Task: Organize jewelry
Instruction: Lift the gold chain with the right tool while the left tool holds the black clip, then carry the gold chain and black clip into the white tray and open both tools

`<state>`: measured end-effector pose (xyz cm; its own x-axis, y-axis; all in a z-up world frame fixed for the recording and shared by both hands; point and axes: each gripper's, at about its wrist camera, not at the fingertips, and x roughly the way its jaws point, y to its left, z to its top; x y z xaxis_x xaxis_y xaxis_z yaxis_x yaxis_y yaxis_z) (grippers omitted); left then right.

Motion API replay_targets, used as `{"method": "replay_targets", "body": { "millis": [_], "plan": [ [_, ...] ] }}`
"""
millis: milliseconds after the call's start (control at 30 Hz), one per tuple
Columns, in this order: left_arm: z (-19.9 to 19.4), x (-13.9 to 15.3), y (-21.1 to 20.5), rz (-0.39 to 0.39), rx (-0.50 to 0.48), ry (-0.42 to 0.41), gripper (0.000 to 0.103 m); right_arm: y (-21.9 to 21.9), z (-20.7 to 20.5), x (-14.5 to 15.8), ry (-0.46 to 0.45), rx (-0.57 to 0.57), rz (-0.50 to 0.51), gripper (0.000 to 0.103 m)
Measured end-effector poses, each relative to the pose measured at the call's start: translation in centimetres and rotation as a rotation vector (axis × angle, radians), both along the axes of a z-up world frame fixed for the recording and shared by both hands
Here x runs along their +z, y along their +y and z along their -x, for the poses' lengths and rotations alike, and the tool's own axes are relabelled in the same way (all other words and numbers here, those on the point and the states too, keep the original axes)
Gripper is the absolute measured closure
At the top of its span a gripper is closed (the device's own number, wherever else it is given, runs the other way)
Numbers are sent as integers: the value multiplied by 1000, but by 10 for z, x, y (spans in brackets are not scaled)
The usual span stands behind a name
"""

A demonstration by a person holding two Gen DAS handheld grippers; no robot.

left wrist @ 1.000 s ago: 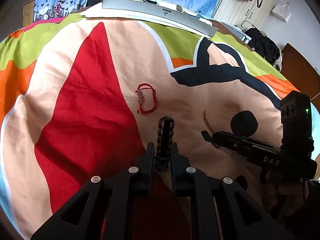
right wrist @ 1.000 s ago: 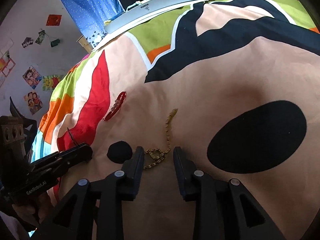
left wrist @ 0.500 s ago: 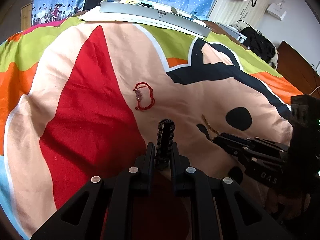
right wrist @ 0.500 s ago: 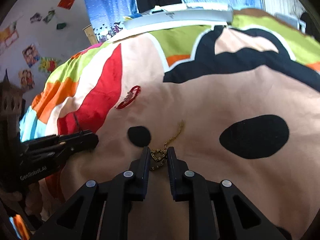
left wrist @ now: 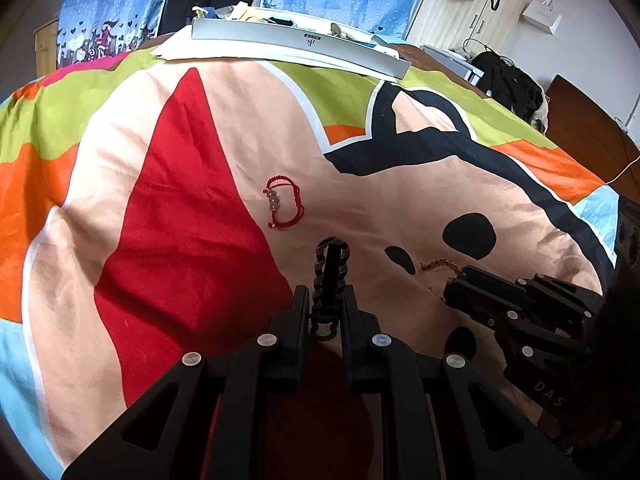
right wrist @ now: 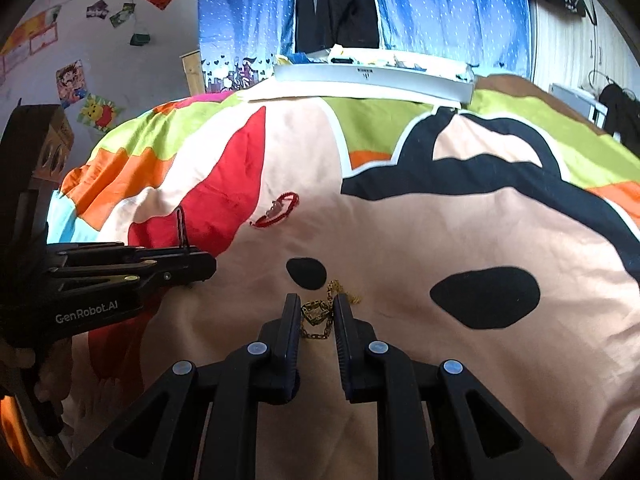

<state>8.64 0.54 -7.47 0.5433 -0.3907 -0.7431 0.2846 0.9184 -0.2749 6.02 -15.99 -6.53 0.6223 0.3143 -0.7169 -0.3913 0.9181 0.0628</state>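
My left gripper (left wrist: 325,300) is shut on a black beaded bracelet (left wrist: 331,264) that stands up between its fingers above the colourful bedspread (left wrist: 160,208). A red cord bracelet (left wrist: 283,204) with pale beads lies flat on the cloth just beyond it. My right gripper (right wrist: 317,312) is shut on a gold chain (right wrist: 316,318), bunched between the fingers, with a short end trailing onto the cloth. In the left wrist view the right gripper (left wrist: 454,292) sits low at the right with the gold chain (left wrist: 438,265) at its tip. The left gripper (right wrist: 206,266) shows at the left in the right wrist view.
A long white tray (left wrist: 296,42) holding small items rests at the far edge of the bed. Blue dotted curtains (right wrist: 248,8) hang behind it. A white cabinet (left wrist: 460,12) and a dark pile of clothes (left wrist: 508,84) stand at the right. Posters (right wrist: 70,78) cover the left wall.
My right gripper has shut on the gold chain and lifted it off the cloth. Both grippers have drawn back and up; the left still holds the black bracelet.
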Motion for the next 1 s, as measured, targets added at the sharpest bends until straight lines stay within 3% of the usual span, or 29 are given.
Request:
{"method": "replay_targets", "body": {
  "millis": [667,1000],
  "plan": [
    [-50,36,-4,-46,-14,-58,91,-17,-39,39,-76,-24,-68,87],
    [-88,62,-1,-62,0,-83,91,-25,-85,64,-112,-13,-109,87]
  ]
}}
